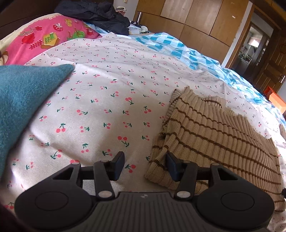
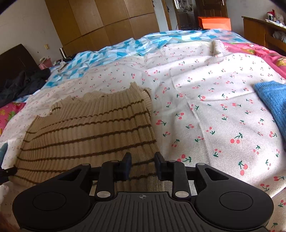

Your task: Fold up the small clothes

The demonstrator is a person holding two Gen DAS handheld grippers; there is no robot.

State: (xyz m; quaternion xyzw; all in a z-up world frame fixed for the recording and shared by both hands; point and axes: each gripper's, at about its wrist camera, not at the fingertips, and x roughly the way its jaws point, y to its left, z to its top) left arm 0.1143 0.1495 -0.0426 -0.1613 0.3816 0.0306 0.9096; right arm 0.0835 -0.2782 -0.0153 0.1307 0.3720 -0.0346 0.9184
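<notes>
A beige ribbed knit top with brown stripes (image 1: 214,135) lies flat on the cherry-print bedsheet (image 1: 107,100); it also shows in the right wrist view (image 2: 85,132). My left gripper (image 1: 145,165) is open, low at the top's near left corner, its right finger at the fabric edge. My right gripper (image 2: 142,165) is open over the top's near right edge, with fabric between the fingers but not pinched. A teal knit garment (image 1: 19,100) lies to the left; in the right wrist view it is blue (image 2: 273,101) at the right.
A pink printed blanket (image 1: 46,37), a dark jacket (image 1: 100,16) and a blue-white checked sheet (image 1: 178,48) lie farther back on the bed. Wooden wardrobes (image 2: 107,21) stand behind. An orange box (image 2: 214,22) sits past the bed's far end.
</notes>
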